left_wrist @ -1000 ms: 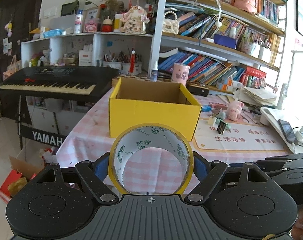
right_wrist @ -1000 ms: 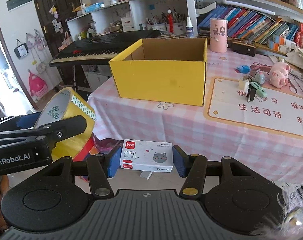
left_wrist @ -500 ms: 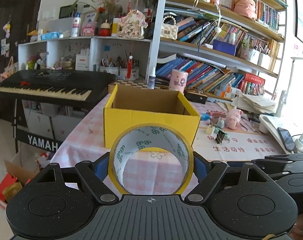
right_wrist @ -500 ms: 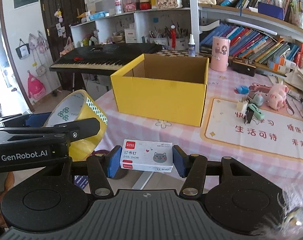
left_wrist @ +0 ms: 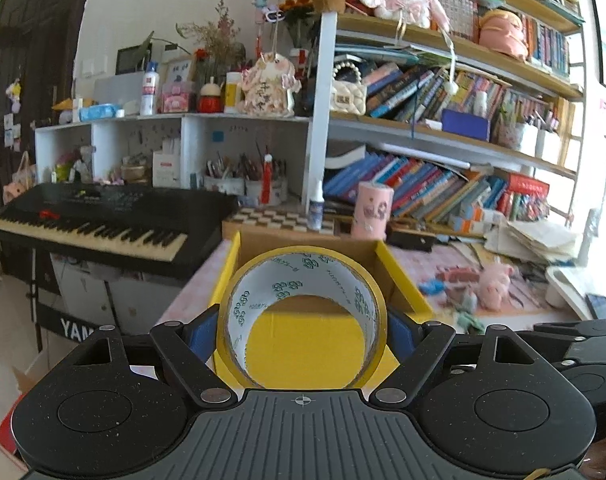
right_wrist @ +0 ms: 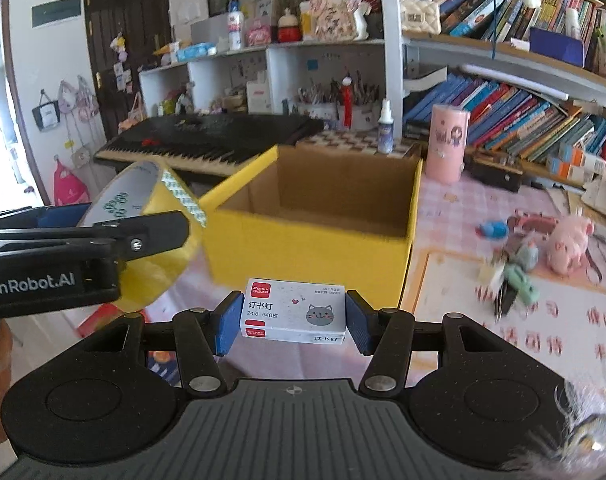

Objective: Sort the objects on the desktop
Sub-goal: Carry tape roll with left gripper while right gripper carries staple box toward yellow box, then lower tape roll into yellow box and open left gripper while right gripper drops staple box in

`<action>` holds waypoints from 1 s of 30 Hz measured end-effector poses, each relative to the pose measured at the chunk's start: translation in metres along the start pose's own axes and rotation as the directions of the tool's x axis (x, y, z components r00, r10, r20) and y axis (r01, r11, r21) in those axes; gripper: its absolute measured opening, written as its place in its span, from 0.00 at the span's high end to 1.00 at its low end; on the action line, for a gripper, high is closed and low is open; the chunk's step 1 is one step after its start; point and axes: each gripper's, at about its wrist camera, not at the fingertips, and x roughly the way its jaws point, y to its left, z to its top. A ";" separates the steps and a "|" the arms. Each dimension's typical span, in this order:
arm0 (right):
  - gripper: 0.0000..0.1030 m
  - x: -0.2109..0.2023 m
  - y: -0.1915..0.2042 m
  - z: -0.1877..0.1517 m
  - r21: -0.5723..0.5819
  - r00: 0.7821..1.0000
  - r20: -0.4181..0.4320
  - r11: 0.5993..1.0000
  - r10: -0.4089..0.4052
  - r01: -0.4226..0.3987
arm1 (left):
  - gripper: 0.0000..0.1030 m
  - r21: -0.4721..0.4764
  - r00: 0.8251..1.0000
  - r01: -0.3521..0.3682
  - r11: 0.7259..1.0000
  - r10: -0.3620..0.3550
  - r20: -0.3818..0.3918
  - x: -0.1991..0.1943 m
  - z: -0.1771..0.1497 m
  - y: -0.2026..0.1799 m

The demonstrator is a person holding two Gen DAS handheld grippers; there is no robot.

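My left gripper (left_wrist: pixel 302 330) is shut on a yellow tape roll (left_wrist: pixel 259 280), its blue pads pressing both sides, and the roll hangs just in front of the open yellow box (left_wrist: pixel 399 280). In the right wrist view the same tape roll (right_wrist: pixel 155 216) shows at left, beside the left gripper's arm (right_wrist: pixel 83 236). My right gripper (right_wrist: pixel 291 322) is shut on a small white staple box (right_wrist: pixel 295 312) with a cat drawing, close to the front wall of the yellow box (right_wrist: pixel 311 248). The yellow box looks empty inside.
The pink checked tablecloth (right_wrist: pixel 455 208) carries a pink pig toy (right_wrist: pixel 569 242), binder clips (right_wrist: pixel 511 284) and a pink cup (right_wrist: pixel 449 142) right of the box. A black keyboard (left_wrist: pixel 95 224) stands left of the table. Bookshelves (left_wrist: pixel 443 184) fill the back.
Both grippers have moved forward and up toward the yellow box, which now looms larger and shows its inside. The tape roll and the staple box stay held.
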 end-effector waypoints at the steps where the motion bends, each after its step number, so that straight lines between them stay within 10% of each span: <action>1: 0.50 0.004 -0.004 0.006 0.002 1.000 0.006 1.000 -0.002 0.002 | 0.19 -0.002 1.000 -0.004 1.000 0.004 0.001 0.006 0.004 0.001; 17: 0.50 0.080 -0.065 0.065 -0.053 1.000 0.002 0.998 0.023 -0.023 | 0.19 -0.036 0.999 -0.034 0.999 0.033 -0.028 0.107 0.045 -0.007; 30: 0.50 0.180 -0.088 0.105 -0.442 0.994 -0.098 0.893 0.046 -0.085 | 0.19 -0.125 0.978 -0.089 0.988 0.063 -0.197 0.203 0.046 0.006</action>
